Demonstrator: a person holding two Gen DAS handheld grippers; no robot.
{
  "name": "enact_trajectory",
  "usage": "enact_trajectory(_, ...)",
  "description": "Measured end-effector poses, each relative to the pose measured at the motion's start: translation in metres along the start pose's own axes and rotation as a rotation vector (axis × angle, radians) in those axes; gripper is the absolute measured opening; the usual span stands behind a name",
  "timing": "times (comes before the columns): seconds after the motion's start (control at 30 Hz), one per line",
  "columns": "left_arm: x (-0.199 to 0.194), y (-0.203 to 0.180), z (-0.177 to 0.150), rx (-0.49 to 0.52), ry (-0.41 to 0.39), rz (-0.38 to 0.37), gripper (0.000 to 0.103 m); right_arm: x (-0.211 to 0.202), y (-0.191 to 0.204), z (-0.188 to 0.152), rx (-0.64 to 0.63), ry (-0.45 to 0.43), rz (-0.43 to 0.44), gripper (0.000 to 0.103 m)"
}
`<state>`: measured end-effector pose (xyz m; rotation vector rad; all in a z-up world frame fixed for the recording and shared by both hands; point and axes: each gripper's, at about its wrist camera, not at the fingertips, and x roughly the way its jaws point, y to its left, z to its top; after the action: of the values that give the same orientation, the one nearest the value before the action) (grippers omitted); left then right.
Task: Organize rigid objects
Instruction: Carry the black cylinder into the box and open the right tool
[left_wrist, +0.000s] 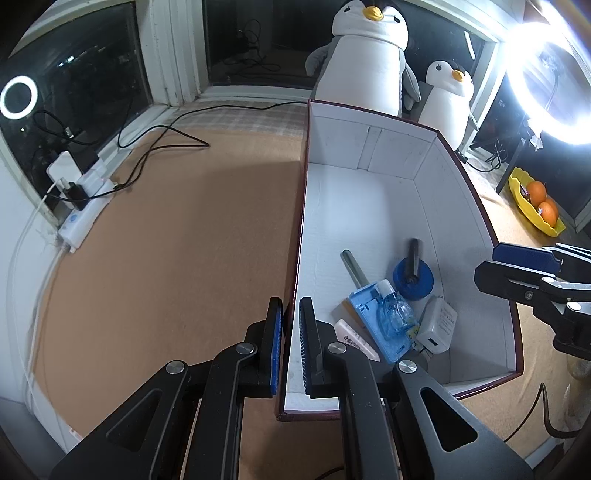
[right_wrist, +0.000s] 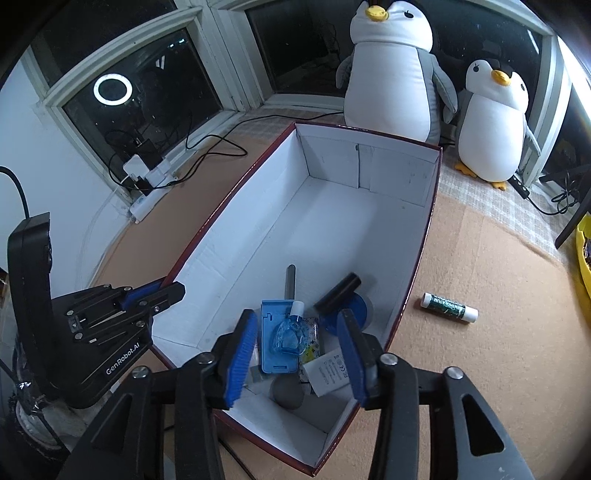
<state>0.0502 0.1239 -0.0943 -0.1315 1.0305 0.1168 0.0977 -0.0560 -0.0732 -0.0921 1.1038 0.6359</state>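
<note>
tube (right_wrist: 450, 305) lies outside box (right_wrist: 424, 236), rt of it, long axis crosswise; right gripper (right_wrist: 297, 354) nearer, half open, empty; left gripper (left_wrist: 291, 347) clamps box wall.

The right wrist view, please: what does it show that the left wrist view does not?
Only the right wrist view shows the lip balm stick on the mat outside the box, and the open right tongs over the pile. Only the left wrist view shows the oranges in a yellow tray and the left tongs clamping the box wall. Both show the box, blue case and penguins.
</note>
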Motion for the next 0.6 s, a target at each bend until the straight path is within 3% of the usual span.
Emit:
enact_trajectory(0.37, -0.002, 0.002, -0.001, 0.005, 0.001, 0.006, 0.007, -0.015, -0.022, -0.002, 0.061, -0.039, 0.022, 0.045)
enact_trajectory(0.47, -0.002, 0.003, -0.002, 0.004, 0.003, 0.006, 0.007, -0.022, -0.039, -0.002, 0.095, -0.051, 0.037, 0.045)
enact_trajectory(0.6, 0.0, 0.002, 0.0, 0.004, 0.006, 0.009, 0.007, -0.033, -0.068, -0.002, 0.141, -0.071, -0.006, 0.045)
